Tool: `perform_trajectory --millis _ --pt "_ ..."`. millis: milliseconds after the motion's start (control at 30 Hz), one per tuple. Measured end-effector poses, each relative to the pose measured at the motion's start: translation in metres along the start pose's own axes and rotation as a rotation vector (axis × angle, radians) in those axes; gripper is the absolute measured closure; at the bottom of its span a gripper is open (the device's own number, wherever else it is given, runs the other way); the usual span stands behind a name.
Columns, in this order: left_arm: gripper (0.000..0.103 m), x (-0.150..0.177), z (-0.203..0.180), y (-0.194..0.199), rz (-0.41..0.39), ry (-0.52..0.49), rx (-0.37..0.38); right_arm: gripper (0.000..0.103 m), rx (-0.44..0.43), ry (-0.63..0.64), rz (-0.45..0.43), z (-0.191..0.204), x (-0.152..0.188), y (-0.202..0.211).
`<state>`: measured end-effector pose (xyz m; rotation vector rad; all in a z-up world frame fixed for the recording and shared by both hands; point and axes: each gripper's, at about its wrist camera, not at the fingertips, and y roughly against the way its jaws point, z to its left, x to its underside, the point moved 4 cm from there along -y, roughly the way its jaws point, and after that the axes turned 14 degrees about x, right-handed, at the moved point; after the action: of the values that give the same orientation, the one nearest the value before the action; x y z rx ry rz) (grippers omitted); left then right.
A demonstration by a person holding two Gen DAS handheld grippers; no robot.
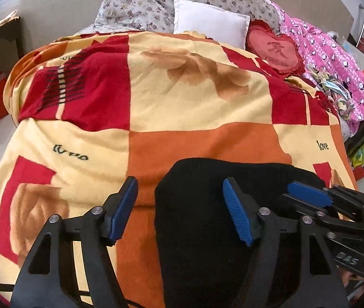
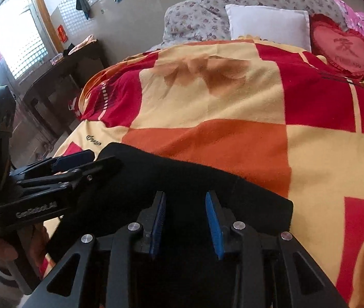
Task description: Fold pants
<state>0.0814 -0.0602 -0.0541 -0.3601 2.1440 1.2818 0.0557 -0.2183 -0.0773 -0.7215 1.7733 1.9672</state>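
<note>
Black pants (image 1: 202,215) lie folded in a compact block on the bed's blanket near its front edge; they also show in the right wrist view (image 2: 182,177). My left gripper (image 1: 179,195) is open, its jaws wide apart over the pants' left edge, holding nothing. My right gripper (image 2: 185,215) is open with a narrower gap, hovering over the pants' middle, holding nothing. It shows at the right of the left wrist view (image 1: 307,197), and the left gripper shows at the left of the right wrist view (image 2: 84,164).
The bed has a red, orange and cream checked blanket (image 1: 182,107). At its head lie a white pillow (image 1: 210,23), a red heart cushion (image 1: 274,48), floral pillows (image 1: 140,5) and a pink quilt (image 1: 336,61). A dark table (image 2: 61,77) stands left of the bed.
</note>
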Motion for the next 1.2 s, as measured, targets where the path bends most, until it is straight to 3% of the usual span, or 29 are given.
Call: perform_trajectory --millis 267,500,600,733,800,933,1033,1100,1200 --pt "0.034 0.009 -0.009 0.022 -0.01 -0.008 -0.01 0.073 0.062 0.055 -0.036 0.005 0.024 0.049" --pt "0.034 0.023 -0.015 0.036 -0.013 -0.003 -0.003 0.072 0.101 0.056 0.004 -0.005 0.056 0.053" --pt "0.034 0.028 -0.013 0.038 -0.003 0.004 -0.009 0.071 0.114 0.054 -0.023 -0.005 0.068 0.054" --pt "0.034 0.031 -0.01 0.043 0.004 0.021 -0.001 0.071 0.081 0.034 0.001 -0.011 0.07 0.061" --pt "0.034 0.033 -0.008 0.047 0.002 0.038 0.025 0.069 0.056 -0.004 -0.019 -0.018 0.067 0.069" --pt "0.033 0.036 0.007 0.049 0.01 0.109 0.108 0.045 0.05 -0.162 -0.066 -0.046 0.06 0.072" --pt "0.032 0.04 0.019 0.042 0.034 0.159 0.159 0.044 -0.035 -0.276 -0.014 -0.062 0.059 0.053" --pt "0.021 0.042 0.022 0.039 0.036 0.188 0.209 0.044 -0.077 -0.289 0.014 -0.062 0.058 0.038" --pt "0.018 0.043 0.019 0.03 0.05 0.214 0.284 0.044 -0.097 -0.279 0.049 -0.058 0.059 0.021"
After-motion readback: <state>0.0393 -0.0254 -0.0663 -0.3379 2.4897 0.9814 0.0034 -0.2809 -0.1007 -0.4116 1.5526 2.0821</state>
